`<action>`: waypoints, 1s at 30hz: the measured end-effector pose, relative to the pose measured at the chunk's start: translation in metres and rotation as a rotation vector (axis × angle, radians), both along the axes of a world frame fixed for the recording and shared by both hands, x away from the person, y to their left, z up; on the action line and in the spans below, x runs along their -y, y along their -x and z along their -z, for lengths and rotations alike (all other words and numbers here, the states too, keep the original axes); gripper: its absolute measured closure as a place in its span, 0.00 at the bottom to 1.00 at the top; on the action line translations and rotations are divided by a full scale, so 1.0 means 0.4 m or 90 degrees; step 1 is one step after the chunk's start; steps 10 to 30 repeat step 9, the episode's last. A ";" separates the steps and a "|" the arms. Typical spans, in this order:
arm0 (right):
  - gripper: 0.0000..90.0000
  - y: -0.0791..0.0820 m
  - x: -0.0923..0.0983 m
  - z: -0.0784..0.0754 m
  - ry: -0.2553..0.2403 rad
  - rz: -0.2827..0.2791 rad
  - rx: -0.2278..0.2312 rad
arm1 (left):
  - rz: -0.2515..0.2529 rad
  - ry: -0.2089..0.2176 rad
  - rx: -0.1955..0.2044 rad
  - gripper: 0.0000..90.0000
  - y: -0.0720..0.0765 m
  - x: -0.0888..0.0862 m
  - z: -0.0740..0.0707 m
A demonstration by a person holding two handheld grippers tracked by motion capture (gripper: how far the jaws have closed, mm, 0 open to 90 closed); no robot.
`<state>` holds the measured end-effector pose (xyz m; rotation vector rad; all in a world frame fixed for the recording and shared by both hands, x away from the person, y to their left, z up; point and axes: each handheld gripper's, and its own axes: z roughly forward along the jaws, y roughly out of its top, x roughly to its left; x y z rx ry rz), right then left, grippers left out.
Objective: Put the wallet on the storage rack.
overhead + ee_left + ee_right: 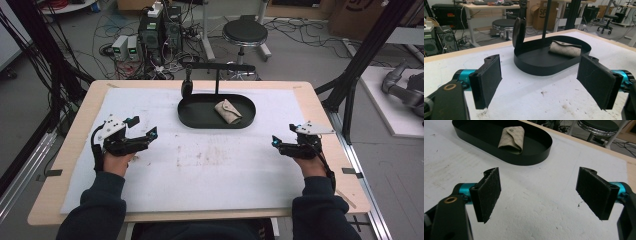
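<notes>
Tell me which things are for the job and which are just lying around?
For the job:
beige pouch
black oval tray
left gripper, open
right gripper, open

Just around:
black stand
round stool
floor cables

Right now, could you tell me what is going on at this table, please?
A person sits at the table with a two-jaw gripper in each hand. The left gripper and the right gripper both rest on the white mat, jaws open and holding nothing. Both point toward a black oval tray at the far middle, where a small beige snap pouch lies untouched. A black stand rises from the tray with a dark item hanging from its arm.
</notes>
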<state>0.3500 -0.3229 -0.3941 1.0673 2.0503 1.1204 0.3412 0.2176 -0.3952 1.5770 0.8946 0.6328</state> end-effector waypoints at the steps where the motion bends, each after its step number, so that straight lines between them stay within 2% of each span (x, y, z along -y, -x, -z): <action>1: 0.23 0.000 -0.001 0.000 0.001 -0.001 0.000 | 0.000 -0.001 0.000 0.22 0.000 0.000 0.000; 30: 0.23 -0.004 -0.003 0.004 0.002 -0.004 0.000 | -0.003 -0.002 -0.002 0.22 -0.001 -0.001 0.001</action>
